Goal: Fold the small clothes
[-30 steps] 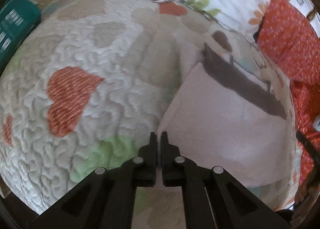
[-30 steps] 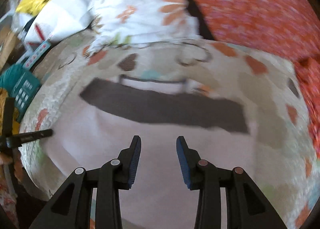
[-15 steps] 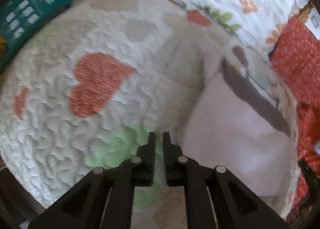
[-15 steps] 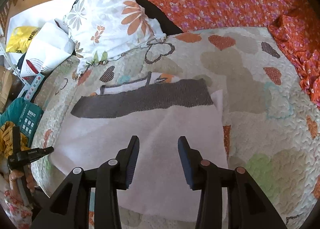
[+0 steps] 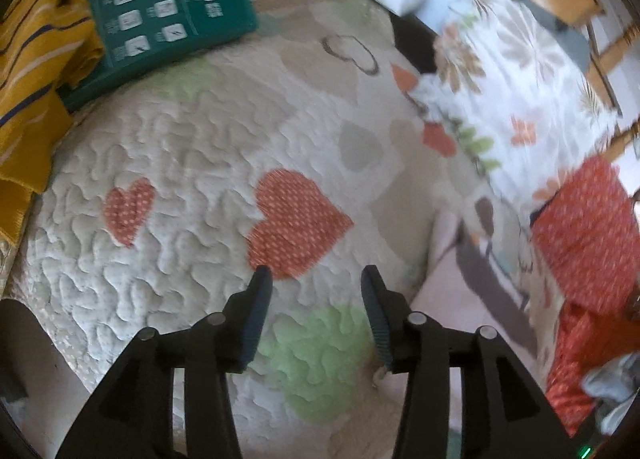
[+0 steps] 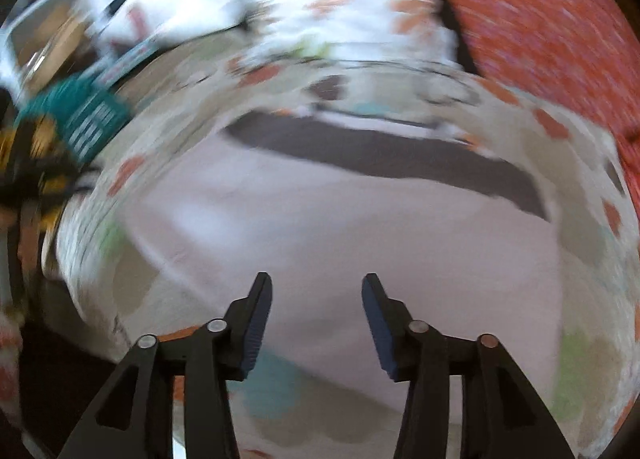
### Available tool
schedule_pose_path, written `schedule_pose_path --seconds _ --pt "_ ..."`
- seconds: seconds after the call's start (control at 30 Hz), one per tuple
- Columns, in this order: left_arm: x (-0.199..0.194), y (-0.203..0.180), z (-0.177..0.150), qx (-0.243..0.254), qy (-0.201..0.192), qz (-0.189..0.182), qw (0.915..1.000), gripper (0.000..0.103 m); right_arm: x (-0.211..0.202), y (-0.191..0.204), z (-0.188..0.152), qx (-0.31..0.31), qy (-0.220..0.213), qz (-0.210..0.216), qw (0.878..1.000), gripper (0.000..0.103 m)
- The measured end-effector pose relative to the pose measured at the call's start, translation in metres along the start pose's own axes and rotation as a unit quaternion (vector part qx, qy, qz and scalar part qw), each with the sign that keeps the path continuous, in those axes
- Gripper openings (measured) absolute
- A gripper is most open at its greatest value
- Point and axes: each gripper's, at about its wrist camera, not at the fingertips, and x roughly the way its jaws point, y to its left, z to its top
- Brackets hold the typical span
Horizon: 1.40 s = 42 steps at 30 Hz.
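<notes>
The left tongs [image 5: 316,279] now stand wide open with nothing between the 2 fingers; 1 second ago they were pinched nearly shut at the near corner of the pale garment [image 6: 352,243], so that corner has been let go. In the left wrist view they hang over the quilted bed cover [image 5: 192,163], above the big orange heart [image 5: 296,227] in the middle of the frame, and the garment has slid off to the right edge of the frame, where only its pale cloth and the dark grey band [image 5: 492,291] show.

The right tongs [image 6: 316,291] are also spread wide and hold nothing. In the right wrist view, which is heavily blurred by motion, the garment fills the centre of the frame, lying flat on the bed with its dark grey band [image 6: 384,163] running across the upper middle. The tips sit over the near part of the cloth; whether they touch it I cannot tell.

At the upper left of the left wrist view lie a green packet [image 5: 164,15] and a yellow striped cloth [image 5: 36,59].

Both tongs being free suggests 1 fold is laid down, and the next grasp has not yet begun. The cloth looks thin and limp, so a released edge may creep back.
</notes>
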Motion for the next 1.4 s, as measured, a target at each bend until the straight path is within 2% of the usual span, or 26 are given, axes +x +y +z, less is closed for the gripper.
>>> schedule_pose_path --seconds 0.13,0.27,0.33,0.37,0.53,0.6,0.63,0.67,0.77,0.9,0.97,1.03,1.13,1.23,1.27,1.4 --pt "-0.009 0.008 0.009 -0.012 -0.013 -0.005 0.9998 0.052 0.027 0.072 -0.004 -0.094 0.011 0.022 0.995 0.060" --pt "-0.024 0.020 0.019 -0.024 -0.039 0.000 0.9989 0.053 0.059 0.137 -0.008 -0.179 0.023 0.023 0.983 0.060" --pt "-0.029 0.025 0.024 -0.032 -0.049 -0.001 0.9983 0.056 0.071 0.165 -0.010 -0.220 0.013 -0.002 0.975 0.060" --pt "-0.033 0.029 0.026 -0.038 -0.054 -0.002 0.9978 0.058 0.079 0.180 -0.009 -0.244 0.004 -0.030 0.969 0.060" --pt "-0.038 0.039 0.031 -0.055 -0.060 -0.007 0.9967 0.058 0.110 0.224 0.003 -0.296 -0.020 -0.113 0.948 0.059" --pt "-0.037 0.041 0.031 -0.059 -0.058 -0.005 0.9966 0.058 0.117 0.235 0.013 -0.304 -0.028 -0.132 0.943 0.047" --pt "-0.036 0.042 0.031 -0.060 -0.057 -0.005 0.9966 0.058 0.122 0.239 0.017 -0.302 -0.019 -0.127 0.945 0.027" --pt "-0.035 0.042 0.031 -0.061 -0.056 -0.004 0.9966 0.058 0.124 0.241 0.020 -0.293 -0.009 -0.119 0.949 0.018" --pt "-0.035 0.038 0.028 -0.055 -0.056 0.000 0.9969 0.058 0.123 0.236 0.032 -0.255 0.000 -0.105 0.961 0.009" --pt "-0.030 0.017 0.021 -0.026 -0.052 0.004 0.9983 0.058 0.084 0.193 0.057 -0.147 -0.033 -0.058 0.987 0.008" --pt "-0.024 -0.001 0.014 -0.003 -0.047 0.006 0.9989 0.058 0.047 0.151 0.072 -0.075 -0.064 -0.041 0.994 0.008" --pt "-0.015 -0.021 0.005 0.021 -0.034 0.000 0.9992 0.058 0.013 0.106 0.080 -0.012 -0.091 -0.032 0.995 0.008" --pt "-0.006 -0.049 -0.010 0.051 -0.022 -0.007 0.9984 0.058 -0.038 0.021 0.069 0.089 -0.125 -0.036 0.987 0.008" --pt "0.008 -0.088 -0.031 0.093 -0.007 -0.027 0.9953 0.058 -0.078 -0.061 0.030 0.181 -0.139 -0.058 0.972 0.008" --pt "0.012 -0.099 -0.036 0.105 0.000 -0.034 0.9939 0.058 -0.088 -0.092 0.008 0.217 -0.134 -0.070 0.964 0.008" --pt "0.033 -0.152 -0.069 0.164 0.030 -0.066 0.9839 0.058 -0.084 -0.155 -0.057 0.283 -0.073 -0.109 0.950 0.008"
